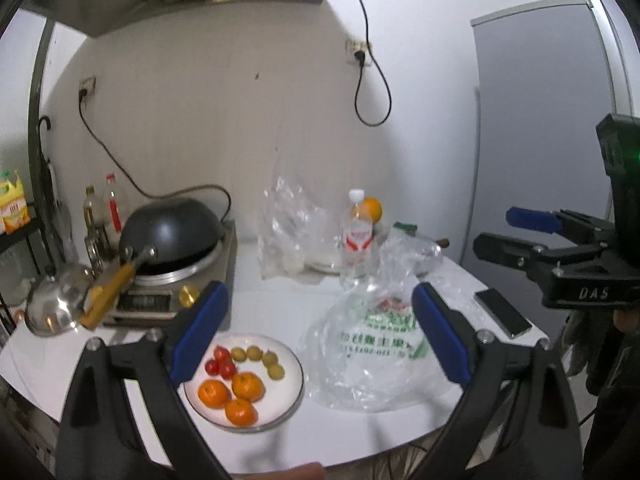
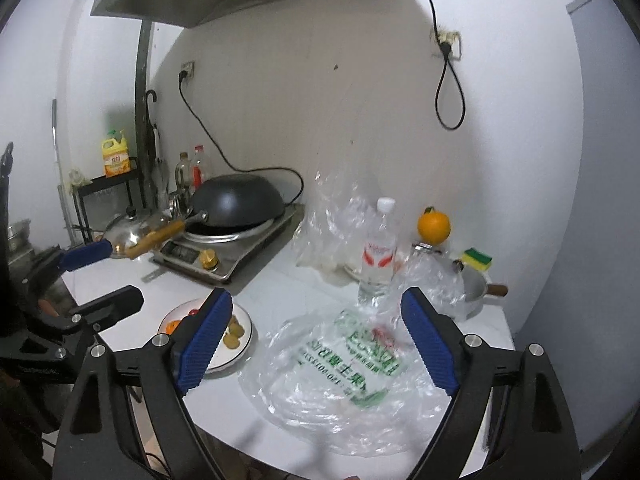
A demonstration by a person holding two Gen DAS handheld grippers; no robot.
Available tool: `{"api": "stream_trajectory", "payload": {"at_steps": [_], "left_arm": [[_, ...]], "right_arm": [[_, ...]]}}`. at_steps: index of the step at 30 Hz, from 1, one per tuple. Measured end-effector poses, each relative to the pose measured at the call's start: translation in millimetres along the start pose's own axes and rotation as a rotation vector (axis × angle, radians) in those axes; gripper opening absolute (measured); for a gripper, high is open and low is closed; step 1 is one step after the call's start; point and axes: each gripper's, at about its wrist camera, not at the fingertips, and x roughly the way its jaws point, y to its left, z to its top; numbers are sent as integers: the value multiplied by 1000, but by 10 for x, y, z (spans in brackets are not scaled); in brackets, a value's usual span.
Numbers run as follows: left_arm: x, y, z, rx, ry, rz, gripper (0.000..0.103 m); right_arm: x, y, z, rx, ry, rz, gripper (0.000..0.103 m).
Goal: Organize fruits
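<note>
Fruit sits sorted on a white plate (image 1: 294, 364) near the front of the white counter (image 1: 280, 300): three oranges (image 1: 232, 394), small tomatoes (image 1: 220, 362) and small yellow-green fruits (image 1: 264, 360). Just beside the plate lies a flattened clear plastic bag (image 1: 372, 364) with green print. The left gripper (image 1: 320, 336) hangs above the counter, tilted slightly down, jaws spread wide and holding nothing. The right gripper (image 2: 316, 340) hovers over the bag at a similar tilt, jaws also wide apart and empty. Another orange (image 2: 434, 227) stands at the back by a water bottle (image 2: 378, 256).
</note>
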Motion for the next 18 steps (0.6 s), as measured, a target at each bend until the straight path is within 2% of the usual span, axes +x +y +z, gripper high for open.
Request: {"api": "stream_trajectory", "payload": {"at_steps": [8,18], "left_arm": [[-194,-130,319,44,-61,-18,97],[-391,-213,577,77,-130,12,97]], "right_arm": [[-222,16,192,-20,-68,-19,89],[-516,0,429,-37,-156,-46,89]]}}
